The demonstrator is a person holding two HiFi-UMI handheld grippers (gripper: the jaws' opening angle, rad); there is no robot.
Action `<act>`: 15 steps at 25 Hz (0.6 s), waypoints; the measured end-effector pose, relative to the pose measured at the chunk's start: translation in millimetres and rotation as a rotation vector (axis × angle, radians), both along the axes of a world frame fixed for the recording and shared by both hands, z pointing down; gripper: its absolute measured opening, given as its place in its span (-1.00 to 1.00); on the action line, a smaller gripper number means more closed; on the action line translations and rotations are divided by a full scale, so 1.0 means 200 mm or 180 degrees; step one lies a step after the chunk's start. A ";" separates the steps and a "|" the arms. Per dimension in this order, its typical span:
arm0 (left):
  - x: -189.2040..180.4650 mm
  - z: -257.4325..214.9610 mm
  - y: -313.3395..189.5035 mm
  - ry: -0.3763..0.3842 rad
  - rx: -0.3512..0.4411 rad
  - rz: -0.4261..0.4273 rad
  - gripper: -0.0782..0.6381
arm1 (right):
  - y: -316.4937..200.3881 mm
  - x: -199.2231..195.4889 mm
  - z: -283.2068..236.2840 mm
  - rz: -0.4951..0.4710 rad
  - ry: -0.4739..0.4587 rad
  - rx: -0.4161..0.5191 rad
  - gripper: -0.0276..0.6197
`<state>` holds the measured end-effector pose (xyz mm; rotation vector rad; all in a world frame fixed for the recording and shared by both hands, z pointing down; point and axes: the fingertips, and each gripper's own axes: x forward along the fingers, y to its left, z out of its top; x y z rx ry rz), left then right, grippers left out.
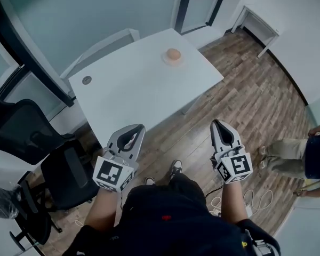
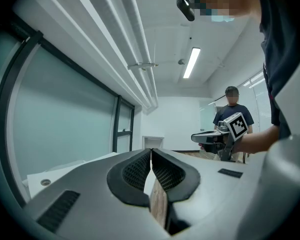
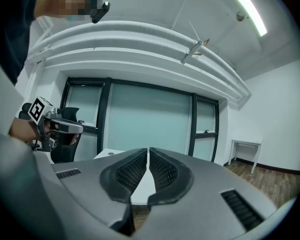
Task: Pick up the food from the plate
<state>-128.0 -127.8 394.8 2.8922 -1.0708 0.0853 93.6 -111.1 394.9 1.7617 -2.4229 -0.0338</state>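
An orange-brown piece of food (image 1: 173,54) sits on a small pale plate (image 1: 166,61) near the far right corner of the white table (image 1: 133,89). My left gripper (image 1: 140,127) is held in front of me, short of the table's near edge, shut with nothing in it. My right gripper (image 1: 215,122) hangs over the wooden floor to the right, also shut and empty. In the left gripper view the jaw tips (image 2: 151,150) meet; the right gripper (image 2: 199,138) shows beyond. In the right gripper view the tips (image 3: 148,149) touch too, and the left gripper (image 3: 75,128) shows at the left.
A small dark round disc (image 1: 86,80) lies at the table's far left. Black office chairs (image 1: 26,129) stand to the left of me. Another person (image 1: 304,156) stands at the right on the wood floor. A white side table (image 1: 261,28) is by the far wall.
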 end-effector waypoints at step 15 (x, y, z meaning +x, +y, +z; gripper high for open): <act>0.40 0.00 -0.91 -0.0141 0.0008 -0.0428 -0.70 | -1.10 0.38 0.07 -0.0453 -0.0166 -0.0008 -0.82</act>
